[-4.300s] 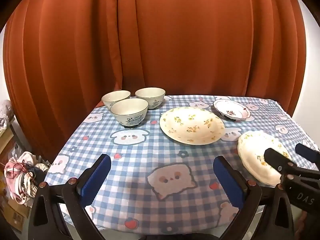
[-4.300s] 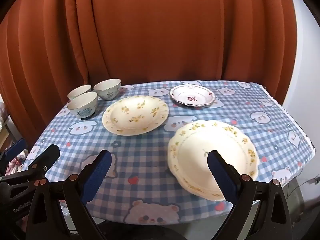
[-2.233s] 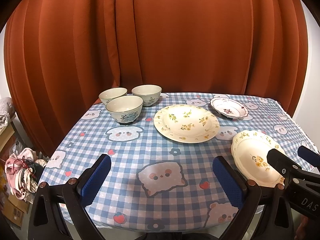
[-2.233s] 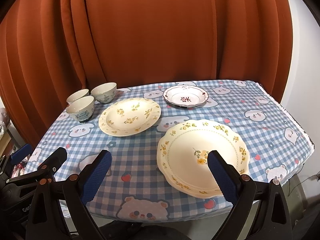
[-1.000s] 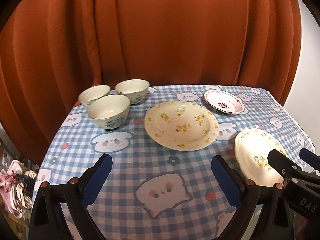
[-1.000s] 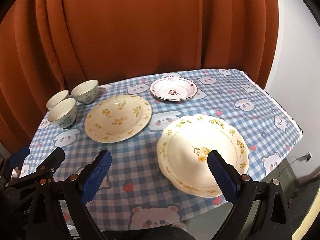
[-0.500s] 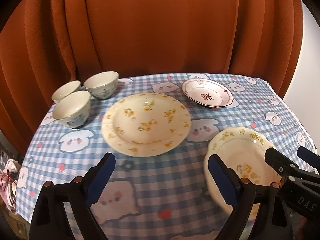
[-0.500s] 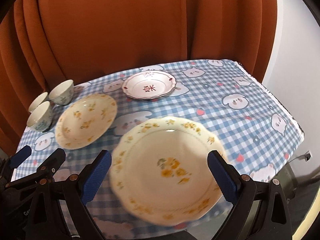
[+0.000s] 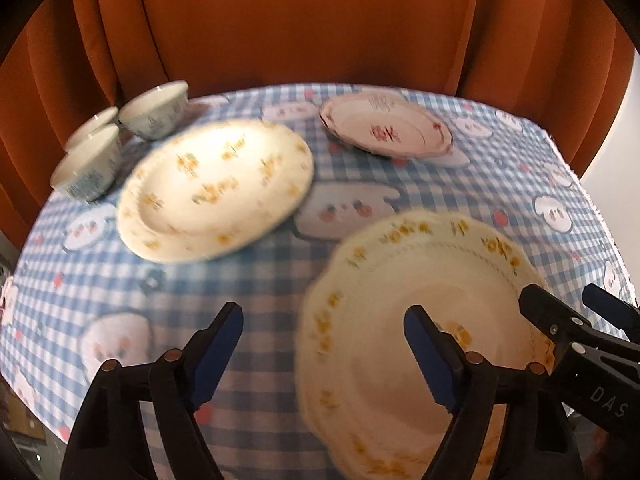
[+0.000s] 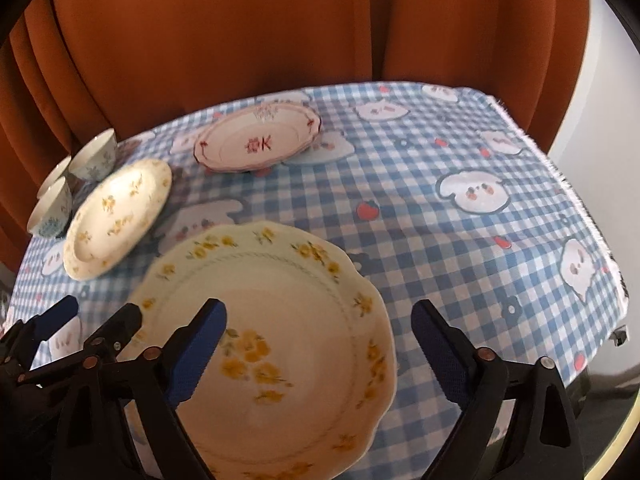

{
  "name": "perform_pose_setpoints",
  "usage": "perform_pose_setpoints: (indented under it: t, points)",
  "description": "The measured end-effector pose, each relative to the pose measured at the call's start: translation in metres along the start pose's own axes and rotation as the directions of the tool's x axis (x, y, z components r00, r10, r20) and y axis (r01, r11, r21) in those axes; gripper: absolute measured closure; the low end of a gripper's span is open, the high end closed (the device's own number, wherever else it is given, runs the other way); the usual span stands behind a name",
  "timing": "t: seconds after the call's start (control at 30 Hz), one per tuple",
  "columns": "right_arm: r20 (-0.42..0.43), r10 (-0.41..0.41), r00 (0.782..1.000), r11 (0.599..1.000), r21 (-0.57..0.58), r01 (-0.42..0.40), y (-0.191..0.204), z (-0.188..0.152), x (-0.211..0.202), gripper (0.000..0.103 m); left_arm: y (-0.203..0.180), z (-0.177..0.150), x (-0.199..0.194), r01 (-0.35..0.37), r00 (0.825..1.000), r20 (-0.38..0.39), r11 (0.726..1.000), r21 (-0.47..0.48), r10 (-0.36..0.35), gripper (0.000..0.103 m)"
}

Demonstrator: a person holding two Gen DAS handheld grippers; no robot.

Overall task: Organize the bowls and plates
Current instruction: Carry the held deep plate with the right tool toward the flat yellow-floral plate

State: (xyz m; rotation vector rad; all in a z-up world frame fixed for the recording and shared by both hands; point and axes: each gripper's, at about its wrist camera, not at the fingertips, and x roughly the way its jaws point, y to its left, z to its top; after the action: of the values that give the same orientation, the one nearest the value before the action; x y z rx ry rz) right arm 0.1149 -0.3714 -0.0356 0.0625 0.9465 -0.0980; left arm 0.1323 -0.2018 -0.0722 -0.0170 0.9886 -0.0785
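Your left gripper (image 9: 324, 350): jaws wide, holding nothing.
Your right gripper (image 10: 320, 344): jaws wide, above scalloped plate (image 10: 280, 344).
Scalloped plate: tabletop's near edge.
Bowls (image 9: 120, 136): far left corner.

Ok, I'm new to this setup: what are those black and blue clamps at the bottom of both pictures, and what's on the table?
There is no robot arm here. A person holds a two-finger claw in each hand, and a fisheye camera on each looks forward along its fingers. One picture comes from the left claw, the other from the right claw. Both are open and hold nothing.

On the checked tablecloth lie three plates: a scalloped yellow-flowered plate nearest, a round yellow-flowered plate beyond it to the left, and a red-patterned plate towards the curtain. Three small bowls cluster at the far left. The nearest plate lies partly beneath both claws, though neither appears to touch it. The left view is somewhat blurred.
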Motion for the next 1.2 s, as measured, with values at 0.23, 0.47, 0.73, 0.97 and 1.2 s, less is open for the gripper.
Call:
perform_pose_setpoints:
  t: [0.23,0.47,0.73,0.97,1.2]
  points:
    - [-0.101,0.034,0.994,0.999,-0.035,-0.037,-0.020,-0.004,0.032,0.019,-0.021,-0.009,0.024,-0.024,0.997,-0.079,0.999,-0.029,0.022,0.025]
    - [-0.176,0.098,0.980,0.992,-0.064,-0.110,-0.023,-0.007,0.054,0.031,-0.027,-0.011,0.033,-0.082,0.991,-0.105,0.996,-0.041,0.077,0.025]
    - [-0.220,0.132,0.966,0.984,-0.086,-0.154,-0.018,-0.004,0.066,0.039,-0.025,-0.009,0.038,-0.087,0.987,-0.139,0.995,-0.056,0.078,0.025]
    - [-0.247,0.125,0.961,0.986,-0.074,-0.148,-0.018,-0.002,0.067,0.040,-0.022,-0.007,0.038,-0.088,0.982,-0.174,0.993,-0.075,0.074,0.025]
    - [-0.218,0.123,0.968,0.984,-0.100,-0.147,-0.006,0.000,0.056,0.039,-0.010,-0.006,0.025,-0.089,0.985,-0.154,0.993,-0.079,0.076,0.025]
